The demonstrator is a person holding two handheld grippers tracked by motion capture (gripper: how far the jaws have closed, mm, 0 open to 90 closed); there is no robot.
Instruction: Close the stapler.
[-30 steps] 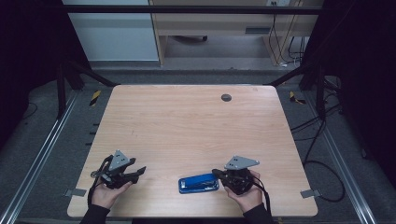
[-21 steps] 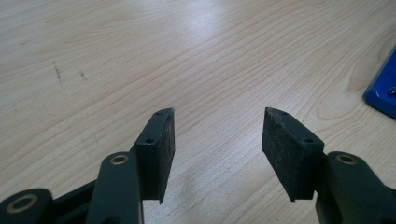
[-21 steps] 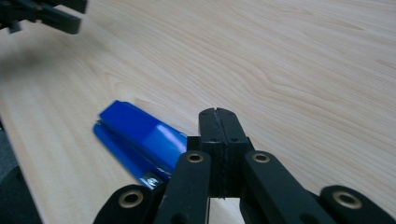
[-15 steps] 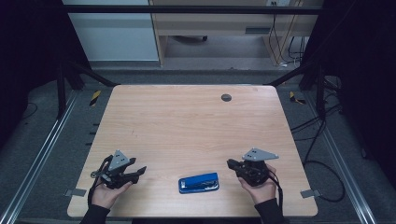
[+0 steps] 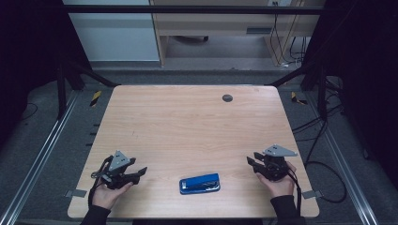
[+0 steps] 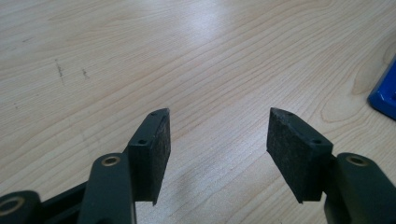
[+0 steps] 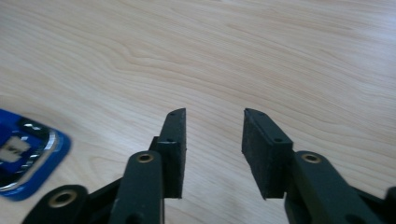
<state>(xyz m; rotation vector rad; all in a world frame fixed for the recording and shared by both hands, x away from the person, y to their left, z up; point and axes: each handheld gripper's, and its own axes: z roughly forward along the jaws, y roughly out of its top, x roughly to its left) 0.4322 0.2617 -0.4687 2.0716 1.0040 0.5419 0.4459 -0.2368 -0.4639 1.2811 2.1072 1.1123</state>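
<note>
A blue stapler (image 5: 200, 183) lies flat near the table's front edge, between my two grippers. My left gripper (image 5: 140, 172) rests at the front left, open and empty, its pads (image 6: 159, 140) wide apart over bare wood; a blue corner of the stapler (image 6: 385, 93) shows at that view's right edge. My right gripper (image 5: 251, 162) sits at the front right, well clear of the stapler, open with nothing between its pads (image 7: 175, 135). The stapler (image 7: 25, 151) lies at the lower left of the right gripper view.
The wooden table (image 5: 187, 126) has a small dark round grommet (image 5: 227, 98) near its far edge. Metal rails run along both sides on the floor, with cables (image 5: 319, 126) at the right. A desk stands behind the table.
My right gripper has let go of the stapler's right end and moved off to the right. The stapler stays where it lay. The left gripper has not moved.
</note>
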